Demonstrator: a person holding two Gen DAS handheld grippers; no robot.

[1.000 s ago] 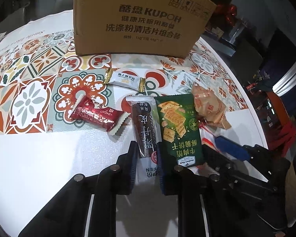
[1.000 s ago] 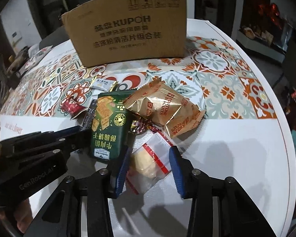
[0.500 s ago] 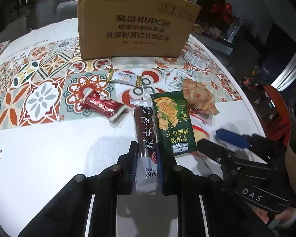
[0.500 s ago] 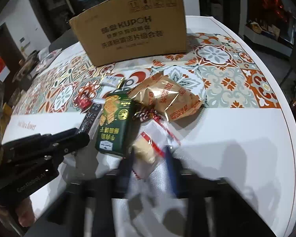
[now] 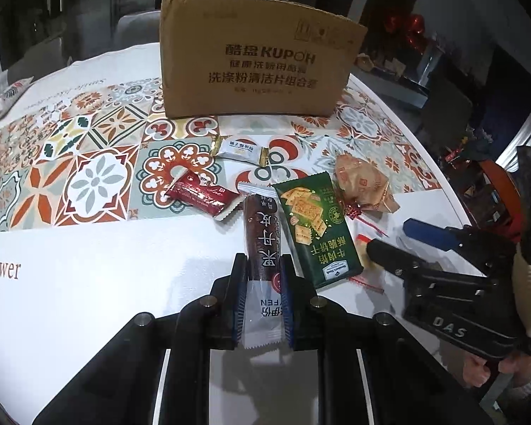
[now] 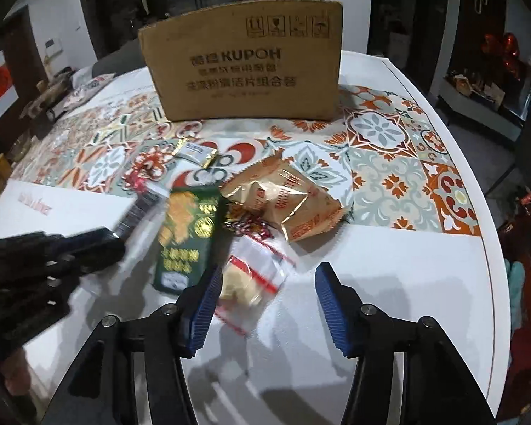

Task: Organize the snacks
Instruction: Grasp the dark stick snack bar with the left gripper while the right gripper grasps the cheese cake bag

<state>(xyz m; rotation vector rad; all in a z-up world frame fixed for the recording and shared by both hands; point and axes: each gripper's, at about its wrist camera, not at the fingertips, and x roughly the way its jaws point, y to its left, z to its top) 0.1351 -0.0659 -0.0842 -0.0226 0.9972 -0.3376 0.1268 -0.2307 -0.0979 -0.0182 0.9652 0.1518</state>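
Observation:
My left gripper point(image 5: 262, 276) is shut on a long dark brown snack bar point(image 5: 263, 237) with a clear end, held above the table. A green cracker pack point(image 5: 317, 226), a red wafer pack point(image 5: 203, 194), a small white candy point(image 5: 239, 148) and a gold biscuit bag point(image 5: 363, 186) lie on the tablecloth. My right gripper point(image 6: 269, 276) is open and empty, with a clear red-striped bag point(image 6: 251, 276) between its fingers. The green pack point(image 6: 189, 237) and gold bag point(image 6: 283, 202) lie just beyond. The cardboard box point(image 5: 255, 56) stands at the back.
The round table point(image 6: 424, 283) has a patterned tile cloth point(image 5: 88, 163) and its white edge runs close on the right. Chairs and dark furniture surround it. My left gripper shows blurred at the left of the right wrist view point(image 6: 53, 251).
My left gripper closed on the brown bar and drew back and up with it. My right gripper pulled back and opened wider around the clear bag.

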